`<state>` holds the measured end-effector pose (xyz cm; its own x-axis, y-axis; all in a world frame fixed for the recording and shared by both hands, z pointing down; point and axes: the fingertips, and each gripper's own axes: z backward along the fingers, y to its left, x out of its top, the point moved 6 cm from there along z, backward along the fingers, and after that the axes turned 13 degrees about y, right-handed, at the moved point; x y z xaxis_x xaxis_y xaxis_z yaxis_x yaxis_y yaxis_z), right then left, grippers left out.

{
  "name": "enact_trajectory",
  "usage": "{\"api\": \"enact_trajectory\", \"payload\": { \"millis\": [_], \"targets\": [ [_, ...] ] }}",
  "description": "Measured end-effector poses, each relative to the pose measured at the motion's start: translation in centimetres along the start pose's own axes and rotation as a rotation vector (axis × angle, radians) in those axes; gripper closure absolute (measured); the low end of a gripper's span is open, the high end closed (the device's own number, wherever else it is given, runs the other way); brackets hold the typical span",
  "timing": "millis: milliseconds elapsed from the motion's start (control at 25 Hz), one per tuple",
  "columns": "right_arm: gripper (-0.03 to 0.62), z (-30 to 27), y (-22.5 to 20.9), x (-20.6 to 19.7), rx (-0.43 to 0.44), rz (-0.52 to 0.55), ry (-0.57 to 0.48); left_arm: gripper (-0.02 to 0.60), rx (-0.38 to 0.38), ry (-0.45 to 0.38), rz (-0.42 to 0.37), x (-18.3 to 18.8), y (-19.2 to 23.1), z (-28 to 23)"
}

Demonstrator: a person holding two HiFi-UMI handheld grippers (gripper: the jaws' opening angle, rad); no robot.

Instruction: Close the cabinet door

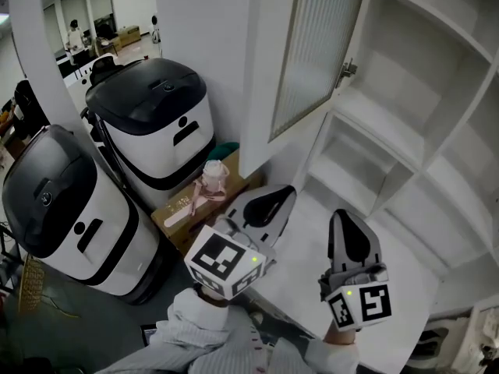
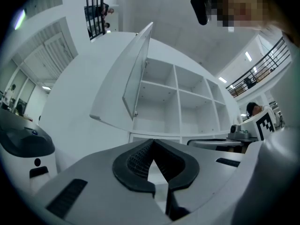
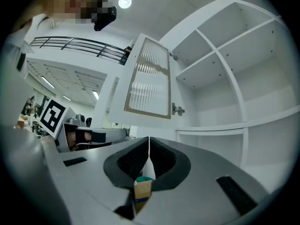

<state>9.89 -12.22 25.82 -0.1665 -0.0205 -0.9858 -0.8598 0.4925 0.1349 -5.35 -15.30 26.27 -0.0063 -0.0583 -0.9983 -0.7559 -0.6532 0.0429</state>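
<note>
Both arms reach forward side by side from pale striped sleeves [image 1: 203, 341] at the bottom of the head view, and the hands themselves are hidden behind the marker cubes. The left claw [image 1: 277, 199] points ahead and slightly up, its black pads pressed together at the tips with nothing between them. The right claw [image 1: 345, 223], just to its right and apart from it, is likewise pressed together. The brown and teal patch seen low through its gap in the right gripper view lies behind it and is too small to identify there. The white-framed cabinet door with a ribbed glass panel [image 1: 316, 45] stands swung wide open, above and beyond both claws and touched by neither. A metal hinge [image 1: 347, 70] holds it to the tall white shelf unit [image 1: 437, 131]. The door's top is cut off by the head view's upper edge, and the unit runs out of the right edge. The unit's open compartments show only white boards and back walls. Left of the unit, a brown cardboard box [image 1: 175, 216] carries a pink object [image 1: 212, 179] that I cannot identify, beside two white machines with black domed lids [image 1: 148, 115]
</note>
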Motion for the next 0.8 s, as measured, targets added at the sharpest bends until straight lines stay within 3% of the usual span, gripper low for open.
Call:
{"api": "enact_trajectory", "payload": {
  "millis": [360, 720, 800],
  "targets": [
    [0.579, -2.2, 0.6, -0.2, 0.041, -0.029, 0.002, 0.571, 0.031, 0.013, -0.002, -0.4, 1.4, 0.3],
    [0.58, -3.1, 0.9, -0.8, 0.036, -0.044, 0.026, 0.568, 0.058, -0.067, -0.011, -0.7, 3.0, -0.1],
    [0.58, -3.1, 0.9, -0.9, 0.029, -0.047, 0.028, 0.508, 0.054, -0.081, -0.006, -0.7, 3.3, -0.3]
  ]
}}
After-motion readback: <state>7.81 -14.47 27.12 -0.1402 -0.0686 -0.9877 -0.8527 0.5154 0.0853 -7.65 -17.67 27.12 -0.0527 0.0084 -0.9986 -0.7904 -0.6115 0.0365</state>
